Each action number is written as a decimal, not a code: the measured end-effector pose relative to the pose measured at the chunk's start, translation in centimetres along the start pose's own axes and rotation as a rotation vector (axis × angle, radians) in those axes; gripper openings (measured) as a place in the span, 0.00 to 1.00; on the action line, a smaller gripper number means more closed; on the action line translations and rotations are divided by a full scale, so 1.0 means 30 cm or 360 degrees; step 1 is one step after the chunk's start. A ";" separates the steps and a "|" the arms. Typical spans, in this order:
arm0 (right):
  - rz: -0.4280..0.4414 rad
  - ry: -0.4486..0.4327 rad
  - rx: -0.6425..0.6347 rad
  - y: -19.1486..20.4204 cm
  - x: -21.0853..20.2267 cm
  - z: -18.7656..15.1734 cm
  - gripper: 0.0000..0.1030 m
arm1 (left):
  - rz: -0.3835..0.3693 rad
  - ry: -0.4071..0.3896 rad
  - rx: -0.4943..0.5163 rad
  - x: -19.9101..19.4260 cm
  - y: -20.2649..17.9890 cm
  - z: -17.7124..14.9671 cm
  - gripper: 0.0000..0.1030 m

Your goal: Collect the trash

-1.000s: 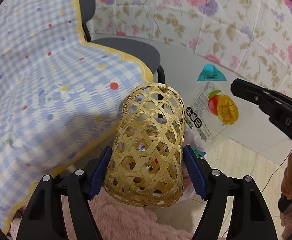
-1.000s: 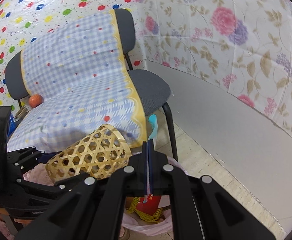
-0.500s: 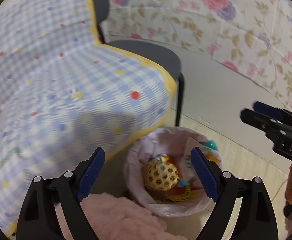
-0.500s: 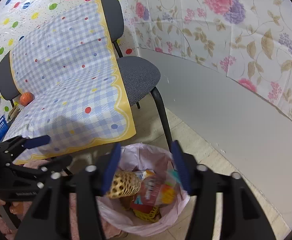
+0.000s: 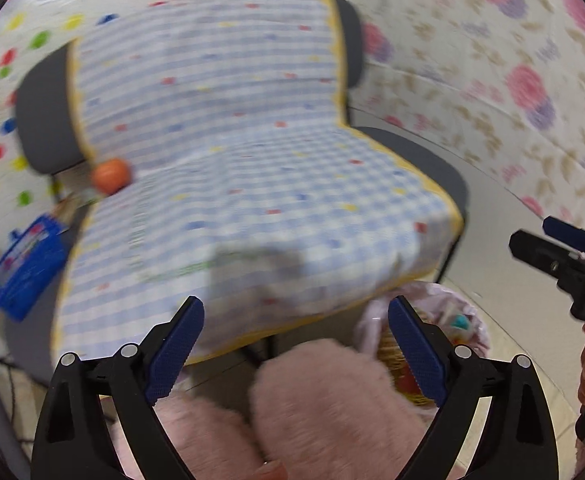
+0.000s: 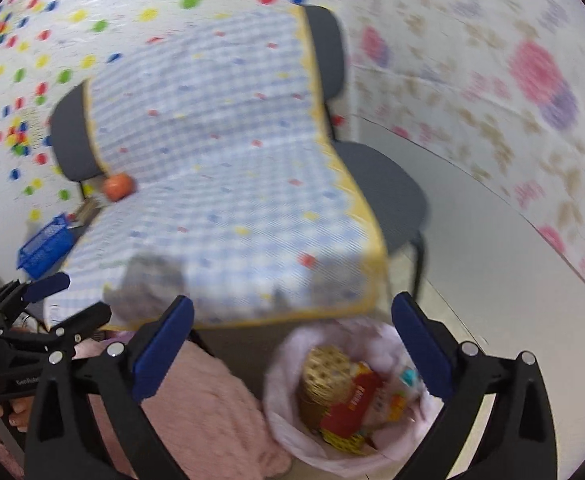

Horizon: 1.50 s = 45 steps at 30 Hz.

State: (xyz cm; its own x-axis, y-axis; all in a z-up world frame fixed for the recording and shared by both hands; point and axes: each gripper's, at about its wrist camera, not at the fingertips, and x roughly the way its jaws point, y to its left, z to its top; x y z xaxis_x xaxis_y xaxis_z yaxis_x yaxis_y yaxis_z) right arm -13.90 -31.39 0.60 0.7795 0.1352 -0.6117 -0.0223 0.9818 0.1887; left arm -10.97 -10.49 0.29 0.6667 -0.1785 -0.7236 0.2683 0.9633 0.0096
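A pink-lined trash bin (image 6: pixel 282 412) stands on the floor by the chair. It holds a woven bamboo basket (image 6: pixel 326 372), a red packet (image 6: pixel 352 408) and a fruit pouch (image 6: pixel 396 400). My right gripper (image 6: pixel 292 344) is open and empty above the bin. My left gripper (image 5: pixel 294 344) is open and empty, above pink fluffy fabric (image 5: pixel 320 400); the bin (image 5: pixel 476 320) shows at its right. Both views are blurred.
A chair draped in a blue checked cloth (image 5: pixel 252 180) fills the middle. An orange ball (image 5: pixel 110 174) and a blue basket (image 5: pixel 24 264) lie at its left. The right gripper (image 5: pixel 564 256) shows at the right edge of the left wrist view, the left gripper (image 6: pixel 48 308) at the left of the right wrist view.
The left gripper opened and the woven basket dropped into the bin. The right gripper opened and let the fruit pouch fall in. Both grippers have since risen and swung toward the chair.
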 end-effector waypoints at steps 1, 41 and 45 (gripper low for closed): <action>0.0028 -0.0011 -0.0016 0.024 0.002 0.016 0.94 | 0.0032 -0.0003 -0.0039 -0.024 0.039 -0.002 0.91; 0.0167 0.0022 -0.0122 0.246 -0.012 0.140 0.94 | 0.0388 0.0031 -0.0452 -0.204 0.412 -0.039 0.93; 0.0168 0.0021 -0.0128 0.245 -0.014 0.139 0.94 | 0.0392 0.0035 -0.0453 -0.202 0.412 -0.040 0.93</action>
State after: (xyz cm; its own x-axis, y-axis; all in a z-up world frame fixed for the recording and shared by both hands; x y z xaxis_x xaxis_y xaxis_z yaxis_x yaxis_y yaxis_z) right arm -11.77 -24.78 5.46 0.7620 0.2398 -0.6015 -0.1542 0.9694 0.1910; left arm -12.52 2.73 3.96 0.6713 0.0668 -0.7382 -0.1042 0.9945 -0.0048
